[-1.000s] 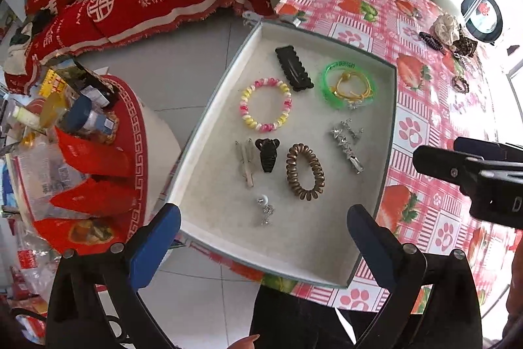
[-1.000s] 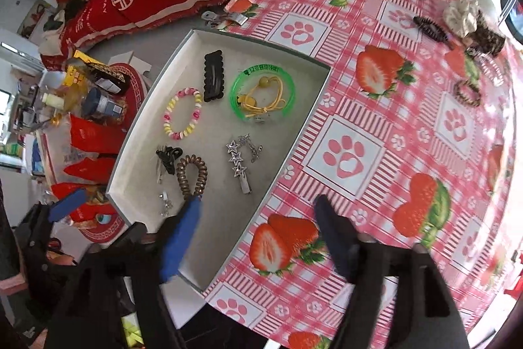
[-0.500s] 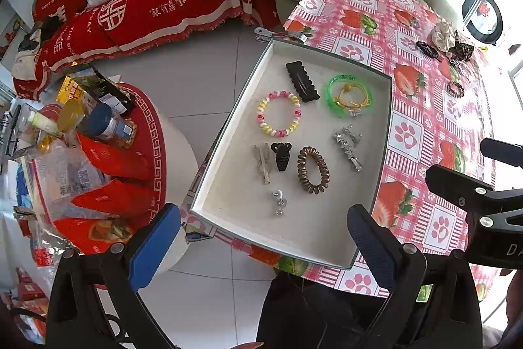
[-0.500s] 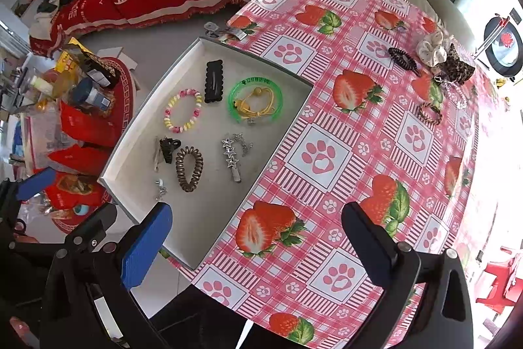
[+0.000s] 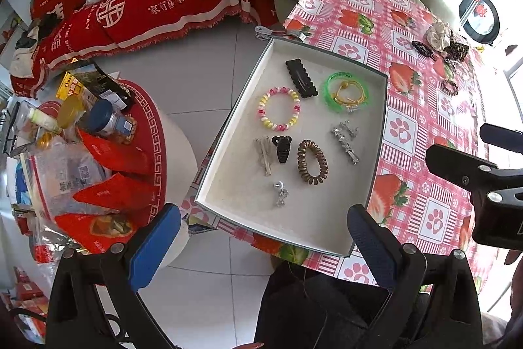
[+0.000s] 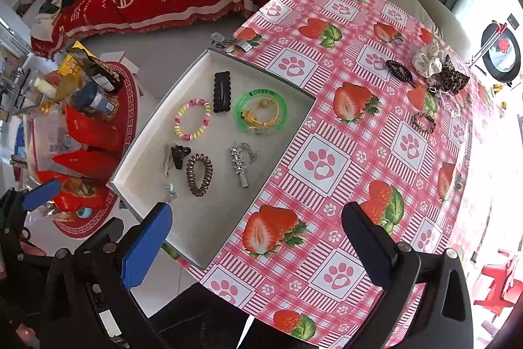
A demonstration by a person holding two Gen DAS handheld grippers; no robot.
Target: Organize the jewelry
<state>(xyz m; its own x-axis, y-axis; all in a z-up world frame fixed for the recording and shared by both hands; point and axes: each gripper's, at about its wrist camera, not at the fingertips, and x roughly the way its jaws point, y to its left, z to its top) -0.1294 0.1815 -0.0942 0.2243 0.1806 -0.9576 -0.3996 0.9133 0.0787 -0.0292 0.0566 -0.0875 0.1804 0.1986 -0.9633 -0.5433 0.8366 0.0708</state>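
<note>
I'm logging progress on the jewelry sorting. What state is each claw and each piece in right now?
Left claw: open, empty.
Right claw: open, empty.
Shallow white tray: uncovered, overhanging the table edge.
Green plastic bangle: flat in tray, yellow cord inside.
Pink-and-yellow beaded bracelet: flat in tray.
Brown spiral hair tie: in tray.
White fabric scrunchie: on tablecloth, outside tray.

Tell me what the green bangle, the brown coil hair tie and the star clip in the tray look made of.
Green bangle: translucent glossy plastic, light glows through it.
Brown coil hair tie: likely plastic spiral cord with a metallic bronze sheen.
Star clip: looks like silvery metal, possibly with stones; it glints.
</note>
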